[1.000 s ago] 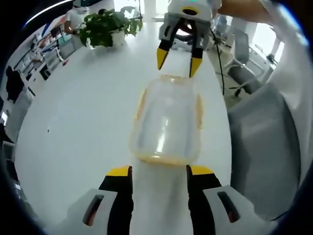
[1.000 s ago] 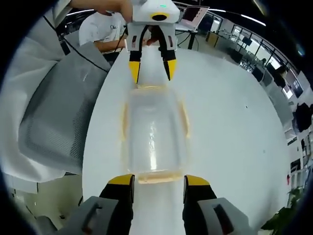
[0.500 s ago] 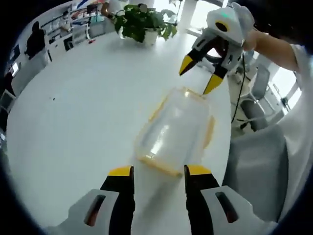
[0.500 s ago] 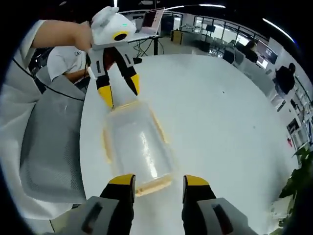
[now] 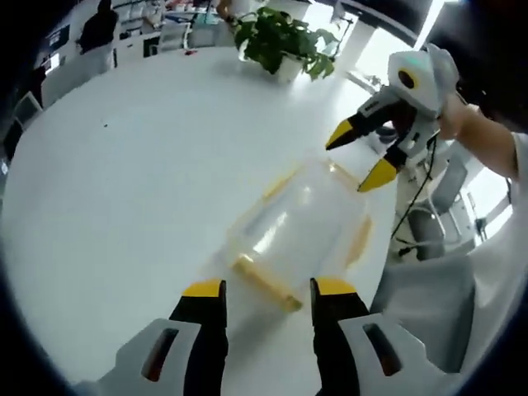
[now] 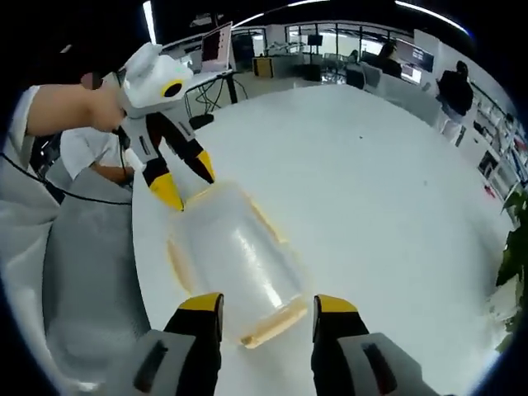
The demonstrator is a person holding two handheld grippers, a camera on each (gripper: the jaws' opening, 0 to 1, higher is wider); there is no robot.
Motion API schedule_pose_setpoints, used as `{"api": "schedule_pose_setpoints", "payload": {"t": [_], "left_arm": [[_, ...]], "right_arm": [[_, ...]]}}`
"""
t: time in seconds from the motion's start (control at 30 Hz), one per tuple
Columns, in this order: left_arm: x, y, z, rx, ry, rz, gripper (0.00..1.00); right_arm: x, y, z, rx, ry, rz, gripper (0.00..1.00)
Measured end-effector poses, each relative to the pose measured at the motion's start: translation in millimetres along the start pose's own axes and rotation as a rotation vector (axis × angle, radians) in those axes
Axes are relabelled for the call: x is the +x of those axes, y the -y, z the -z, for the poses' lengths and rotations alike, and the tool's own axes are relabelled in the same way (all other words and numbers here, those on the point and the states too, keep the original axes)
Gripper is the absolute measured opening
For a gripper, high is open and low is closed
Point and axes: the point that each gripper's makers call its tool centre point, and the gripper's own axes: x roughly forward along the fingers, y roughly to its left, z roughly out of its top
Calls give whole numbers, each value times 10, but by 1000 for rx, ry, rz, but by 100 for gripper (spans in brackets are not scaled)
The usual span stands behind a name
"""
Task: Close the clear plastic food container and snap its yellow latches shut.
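Swinging round since a second ago, both grippers now flank the container (image 5: 301, 227) askew: left gripper (image 5: 262, 289) and right gripper (image 6: 264, 304) jaws spread, holding nothing. It sits near the table (image 5: 124, 181) edge, lid on, end latch (image 6: 274, 322) apparently still unsnapped.

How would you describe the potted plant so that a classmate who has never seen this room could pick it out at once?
Start at the large white table; the clear container lies near one edge. Look to the table's far side, and the potted plant stands there in a white pot. It is the table's one green, leafy thing.
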Motion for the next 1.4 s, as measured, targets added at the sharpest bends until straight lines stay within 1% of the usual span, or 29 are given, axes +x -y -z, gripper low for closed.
{"api": "schedule_pose_setpoints", "payload": {"t": [0.03,0.07,0.1,0.13,0.17,0.23,0.27,0.4,0.43,0.47,0.5,0.57,0.63,0.67,0.7,0.73,0.8,0.83,0.9,1.0,1.13,1.33,1.37,1.4], "left_arm": [[0,4,-9,-13,5,1,39],[2,2,-11,-18,6,-1,39],[7,-1,-18,-27,10,-2,39],[12,-7,-15,-33,12,-2,39],[13,-7,-14,-36,12,-2,38],[27,-11,1,-65,18,9,37],[29,-23,8,-84,21,4,37],[53,-19,37,-96,21,1,38],[65,-17,48,-101,20,5,38],[70,-15,54,-112,20,8,38],[73,-9,51,-126,30,13,37],[78,18,36,-135,48,28,36],[97,20,61,-145,40,24,37],[98,21,59,-158,41,25,37],[98,29,57,-166,41,25,37],[98,33,53,-167,43,24,37],[109,52,52,-179,43,32,36],[120,61,55,-189,42,36,37],[147,68,63,-185,38,29,39],[152,94,76,-196,26,34,40],[165,95,63,-206,29,29,39],[167,91,58,-223,35,21,38],[171,89,52,-254,41,16,37],[175,85,51,-251,40,16,36]], "right_arm": [[1,14,1,22,2,7,41],[6,46,8,63,3,20,41],[9,50,3,84,9,18,41],[9,48,8,124,14,19,41],[14,63,11,137,16,26,41],[28,90,13,129,25,47,41],[45,67,39,127,17,50,42],[63,88,117,163,-7,67,41],[68,73,129,194,-8,56,41],[72,65,115,212,6,47,43],[78,64,108,256,17,45,44],[98,25,134,293,8,11,44],[111,36,150,305,3,18,43],[123,29,171,310,-10,19,42],[125,16,166,315,-9,11,41],[124,-10,151,339,-6,1,39],[139,-19,129,333,-9,5,40],[144,-24,119,334,-10,4,40],[157,-45,124,337,-23,1,41],[158,-67,121,325,-31,4,41],[163,-53,128,344,-37,18,41],[176,-66,133,397,-31,31,40],[177,-65,132,401,-28,33,40],[181,-77,135,429,-24,37,40]]}}
